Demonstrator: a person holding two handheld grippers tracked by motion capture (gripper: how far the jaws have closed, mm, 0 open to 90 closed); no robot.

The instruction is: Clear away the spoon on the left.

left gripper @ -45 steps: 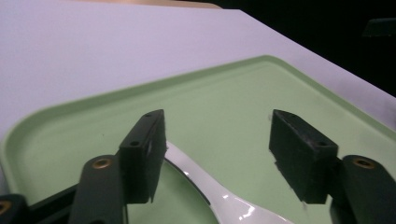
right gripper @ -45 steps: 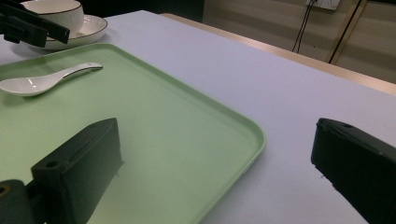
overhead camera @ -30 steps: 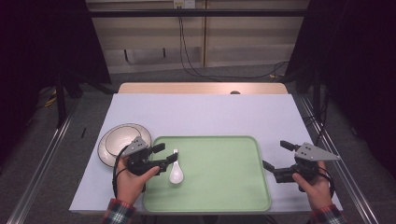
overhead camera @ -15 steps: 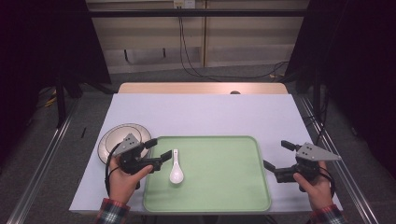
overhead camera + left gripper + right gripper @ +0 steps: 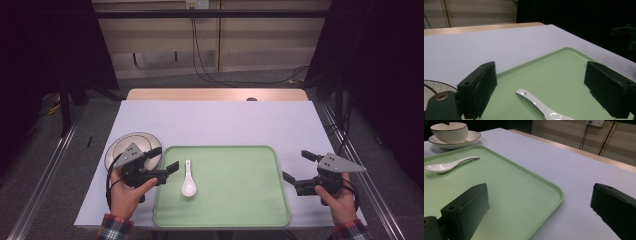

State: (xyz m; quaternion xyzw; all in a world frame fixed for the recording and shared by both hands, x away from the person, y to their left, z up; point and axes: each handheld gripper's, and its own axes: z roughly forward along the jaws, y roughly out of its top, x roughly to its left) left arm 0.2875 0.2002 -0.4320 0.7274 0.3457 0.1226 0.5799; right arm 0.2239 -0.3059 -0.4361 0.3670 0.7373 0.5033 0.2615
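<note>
At far left a bowl point(image 5: 131, 148) sits on a plate point(image 5: 114, 152) on the table point(image 5: 215, 120), just behind the left gripper point(image 5: 164, 160), partly hidden by it in the high view. The left gripper's jaws have just been opening and now stand wide with nothing between them; in the left gripper view the pads sit apart either side of the spoon's handle end without touching it. The spoon point(image 5: 188, 178) lies just right of the jaw tips, flat on the left part of the green tray point(image 5: 235, 210), near the tray's left rim. Its long axis runs near-to-far: handle tip toward the far side, bowl end toward the person. So it lies crosswise to the left gripper, which points right and slightly far. The left hand point(image 5: 126, 191) is much nearer to it; any regrasp would likely fall to that side. The spoon is white, glossy, ceramic-looking, soup-spoon shape, with a small hole at the handle tip seen in the left gripper view point(image 5: 541, 106); it looks slick and probably slippery for a pinch. Rest of the tray is bare. At far right the right gripper point(image 5: 295, 166) hovers off the tray's right edge, well apart from the spoon, jaws wide and empty, held by the right hand point(image 5: 340, 200).
</note>
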